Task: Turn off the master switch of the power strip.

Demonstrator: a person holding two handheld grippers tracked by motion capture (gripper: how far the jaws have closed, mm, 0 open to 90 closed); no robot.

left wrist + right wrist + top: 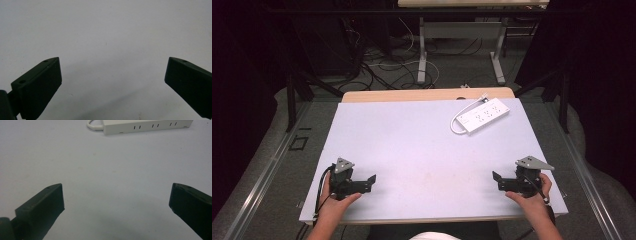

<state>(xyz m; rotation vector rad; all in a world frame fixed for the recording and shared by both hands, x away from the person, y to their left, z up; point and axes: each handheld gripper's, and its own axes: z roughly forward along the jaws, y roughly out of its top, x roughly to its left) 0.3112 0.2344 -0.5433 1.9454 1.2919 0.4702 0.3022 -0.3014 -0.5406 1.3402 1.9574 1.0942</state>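
A white power strip point(483, 115) with a looped white cord lies on the pale table point(412, 150) at the far right; its side shows at the top of the right gripper view as the power strip point(147, 126). My left gripper point(371, 181) rests near the front left corner, held by a hand, jaws pointing toward the table's middle. My right gripper point(496, 181) sits near the front right corner and points inward too. In the left gripper view my left gripper point(113, 72) stands open over bare table. My right gripper point(116, 195) is open as well, nothing between its jaws.
Beyond the table's far edge the floor holds tangled cables point(387, 70) and the white legs of another desk point(422, 55). Dark curtains and black frame posts point(291, 100) flank both sides.
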